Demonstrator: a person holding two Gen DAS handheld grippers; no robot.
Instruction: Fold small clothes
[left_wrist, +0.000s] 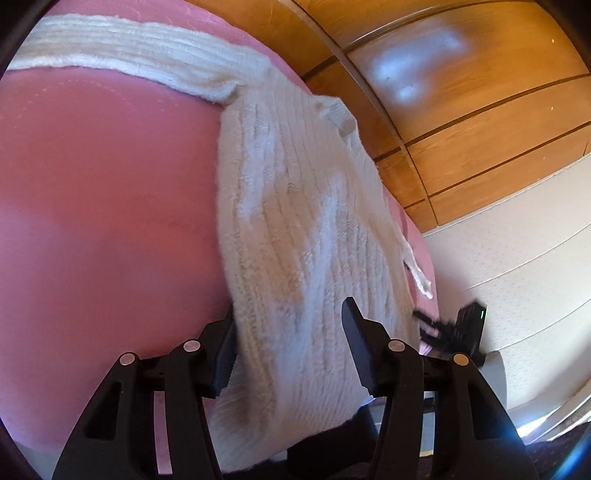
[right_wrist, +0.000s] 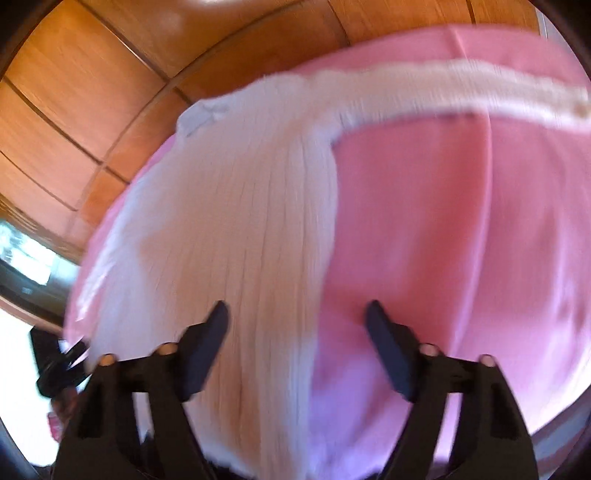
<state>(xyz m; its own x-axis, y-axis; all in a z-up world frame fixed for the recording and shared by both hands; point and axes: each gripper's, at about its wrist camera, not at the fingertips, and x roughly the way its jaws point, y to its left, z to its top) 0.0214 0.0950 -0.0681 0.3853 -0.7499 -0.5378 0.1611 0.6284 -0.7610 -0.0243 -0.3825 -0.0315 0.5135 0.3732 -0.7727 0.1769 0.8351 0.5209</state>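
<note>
- Cream knit sweater (left_wrist: 295, 229) lies flat on the pink bed cover (left_wrist: 103, 206), body running lengthwise away from both cameras, hem end nearest, collar end far off at 12 o'clock

- One sleeve (left_wrist: 122, 48) stretches out across the cover toward 10 o'clock in the left wrist view; in the right wrist view the same sleeve (right_wrist: 461, 88) trails toward 2 o'clock

- Left gripper (left_wrist: 291, 332) hovers over the hem end, jaws parted and released: one finger sits at the sweater's left edge, the other over the knit, and nothing is pinched

- Right gripper (right_wrist: 297, 317) also stands unclenched, straddling the sweater's right edge, with knit under its left finger and bare pink cover under its right; this view is smeared, so I cannot tell whether the pads touch the cloth

- The right gripper shows in the left wrist view at 4 o'clock, just off the sweater's far edge

- My read: both are equally near the hem, one per side, so the coming move turns on that long axis, perhaps lifting the hem toward the collar, or first bringing in the sleeve

- Wooden panelling (left_wrist: 461, 92) stands beyond the bed
</note>
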